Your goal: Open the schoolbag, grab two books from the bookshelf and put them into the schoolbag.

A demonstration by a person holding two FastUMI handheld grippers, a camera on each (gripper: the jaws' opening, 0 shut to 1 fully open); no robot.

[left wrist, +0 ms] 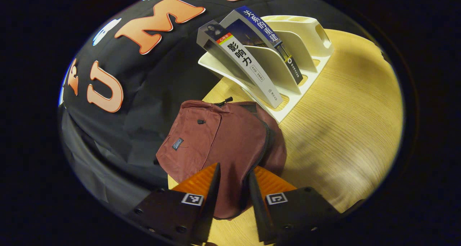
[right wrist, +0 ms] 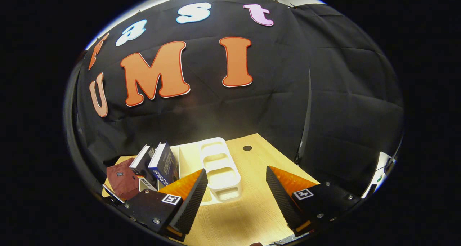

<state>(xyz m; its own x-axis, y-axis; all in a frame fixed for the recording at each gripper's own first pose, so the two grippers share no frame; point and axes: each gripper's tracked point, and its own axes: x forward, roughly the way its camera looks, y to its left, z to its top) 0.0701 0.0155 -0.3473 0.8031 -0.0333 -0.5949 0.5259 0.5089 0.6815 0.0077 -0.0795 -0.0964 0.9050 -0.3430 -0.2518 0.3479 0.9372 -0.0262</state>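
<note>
Left gripper view: the left hand-held gripper [left wrist: 233, 177] hangs over the near end of the schoolbag [left wrist: 219, 145], its jaws set to a narrow gap with bag fabric showing between them; whether the fingers touch the fabric cannot be told. The schoolbag is dark red and lies flat on the worktop [left wrist: 345, 130], near its edge by the booth wall. Its zipper [left wrist: 264, 145] runs along the right side, and whether it is open cannot be told. Just beyond the bag stands a white bookshelf [left wrist: 299, 58] with slanted dividers. Two books lean in its nearest slots: a grey-and-white book [left wrist: 241, 58] in front, and a blue book [left wrist: 263, 33] directly behind it, spines facing up and outward.

Right gripper view: the right hand-held gripper [right wrist: 236, 184] is held above the worktop [right wrist: 252, 210] with jaws wide apart and nothing between them. The bookshelf [right wrist: 219, 166] lies ahead between the fingers, its empty slots nearest. The blue book [right wrist: 164, 163] and the grey-and-white book [right wrist: 142, 161] stand at its left end, with the schoolbag [right wrist: 120, 177] beside them at far left.
</note>
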